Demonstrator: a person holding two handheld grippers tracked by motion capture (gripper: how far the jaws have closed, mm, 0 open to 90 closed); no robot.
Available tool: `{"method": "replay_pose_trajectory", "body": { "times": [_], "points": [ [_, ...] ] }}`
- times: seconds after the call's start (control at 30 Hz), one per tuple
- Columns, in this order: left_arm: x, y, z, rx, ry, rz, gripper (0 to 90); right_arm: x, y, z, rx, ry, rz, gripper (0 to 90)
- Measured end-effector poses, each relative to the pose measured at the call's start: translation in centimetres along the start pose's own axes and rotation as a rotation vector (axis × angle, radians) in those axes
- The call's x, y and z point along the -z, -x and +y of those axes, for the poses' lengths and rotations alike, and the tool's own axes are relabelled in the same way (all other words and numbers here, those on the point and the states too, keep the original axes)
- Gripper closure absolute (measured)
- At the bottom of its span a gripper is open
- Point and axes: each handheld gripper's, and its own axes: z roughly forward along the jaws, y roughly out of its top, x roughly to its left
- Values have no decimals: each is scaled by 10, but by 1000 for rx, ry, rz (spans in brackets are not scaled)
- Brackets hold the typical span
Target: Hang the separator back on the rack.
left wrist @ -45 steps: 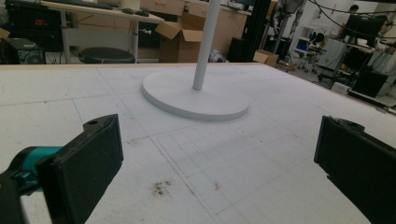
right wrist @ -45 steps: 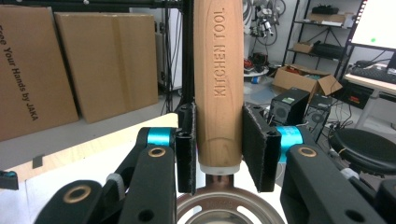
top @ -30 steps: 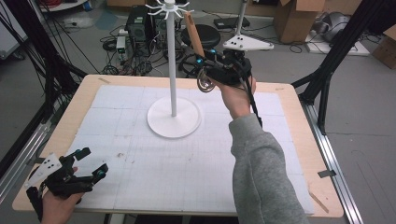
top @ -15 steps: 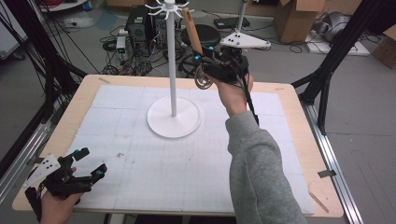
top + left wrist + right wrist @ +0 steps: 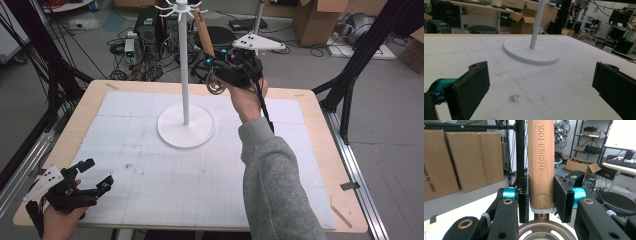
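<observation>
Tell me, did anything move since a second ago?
Hardly anything. The right tool still clamps the wooden handle of the kitchen utensil, held up beside the white stand near its top hooks. The left tool still rests open at the table's near left corner. Nothing was grabbed or let go.

You are gripping a kitchen tool (image 5: 541,165) whose handle is showing smooth, pale wood with a fine grain and stamped lettering, while its lower part is gleaming as polished metal. The right gripper (image 5: 541,202) is pressing it with matt black, slightly fuzzy pads, and its body is looking like dull black plastic with glossy teal metal collars and brassy rivets. The left gripper (image 5: 540,87) is showing the same matt black pads. The stand (image 5: 185,131) is appearing as smooth, matt white. The table (image 5: 310,150) is wearing a pale, gridded, lightly stained mat over a bare wooden edge.
</observation>
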Motion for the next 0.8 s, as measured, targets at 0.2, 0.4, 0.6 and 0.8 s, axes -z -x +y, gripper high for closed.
{"method": "replay_pose_trajectory", "body": {
  "times": [0.2, 0.4, 0.6, 0.8],
  "points": [
    [1, 0, 0, 2, 3, 0, 18, -3, -1, 0, 1, 1, -6, 687],
    [1, 0, 0, 3, 2, 1, 18, -6, -1, -1, 2, -9, -8, 687],
    [1, 0, 0, 2, 1, 0, 18, -8, -1, -2, 2, -24, -10, 687],
    [1, -1, 0, 3, 2, 2, 18, -11, -2, -3, 5, -24, -14, 687]
  ]
}}
